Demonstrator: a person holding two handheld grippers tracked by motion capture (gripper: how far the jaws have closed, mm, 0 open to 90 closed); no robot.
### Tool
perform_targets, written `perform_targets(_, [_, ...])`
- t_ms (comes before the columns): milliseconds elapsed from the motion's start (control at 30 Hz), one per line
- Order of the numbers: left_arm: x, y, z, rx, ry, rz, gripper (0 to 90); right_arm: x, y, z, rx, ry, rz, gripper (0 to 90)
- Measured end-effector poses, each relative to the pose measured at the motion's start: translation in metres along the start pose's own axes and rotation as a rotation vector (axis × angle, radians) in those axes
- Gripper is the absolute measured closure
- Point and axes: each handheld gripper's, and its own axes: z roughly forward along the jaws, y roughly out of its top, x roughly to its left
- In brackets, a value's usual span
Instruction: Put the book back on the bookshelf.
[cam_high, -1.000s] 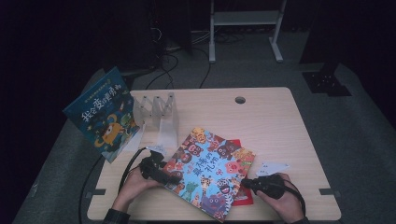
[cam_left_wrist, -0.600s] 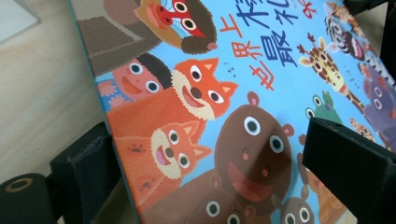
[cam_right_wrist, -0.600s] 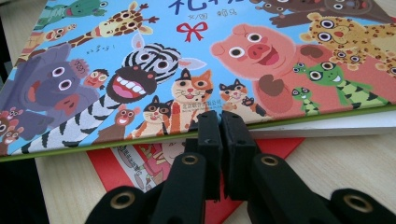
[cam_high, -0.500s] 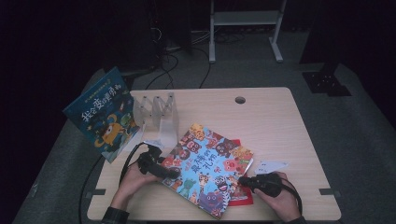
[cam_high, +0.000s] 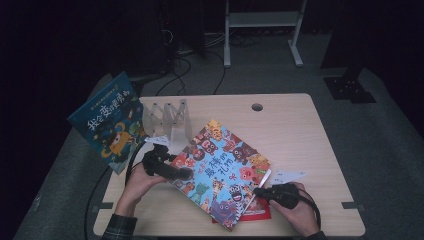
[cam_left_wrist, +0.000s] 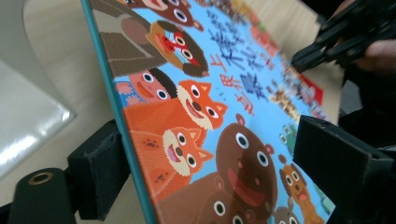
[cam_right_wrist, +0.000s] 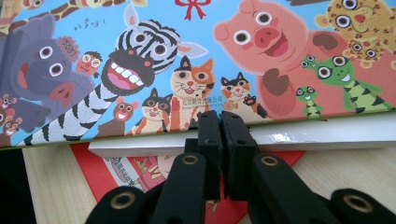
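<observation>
A picture book (cam_high: 222, 170) with cartoon animals on a blue cover lies slanted on the table, its left edge raised. My left gripper (cam_high: 186, 173) has that edge between its jaws. In the left gripper view (cam_left_wrist: 219, 172) the book (cam_left_wrist: 210, 107) rests against the lower jaw while the other jaw stands off the cover; the jaws have just been closing. My right gripper (cam_high: 257, 190) is shut with nothing between its jaws, its tips at the book's near right edge (cam_right_wrist: 220, 116), just over the white pages of the book (cam_right_wrist: 187, 56). A red book (cam_right_wrist: 116, 172) lies underneath.
A second blue book (cam_high: 107, 122) leans off the table's left side beside a clear folding stand (cam_high: 167, 117). A white card (cam_high: 290, 176) lies by the right hand. The wooden table (cam_high: 300, 130) has a cable hole (cam_high: 257, 107) at the back.
My left gripper has risen, tipping up the left edge of the picture book. The right gripper has stayed at the book's near edge.
</observation>
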Motion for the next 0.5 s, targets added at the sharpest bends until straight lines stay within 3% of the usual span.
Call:
perform_targets(233, [-0.008, 0.019, -0.009, -0.002, 0.007, 0.044, 15.6, 0.001, 0.004, 0.002, 0.017, -0.003, -0.004, 86.0])
perform_targets(500, [-0.009, 0.028, -0.011, 0.002, 0.023, 0.054, 16.0, 0.001, 0.012, 0.006, 0.054, 0.007, 0.002, 85.0])
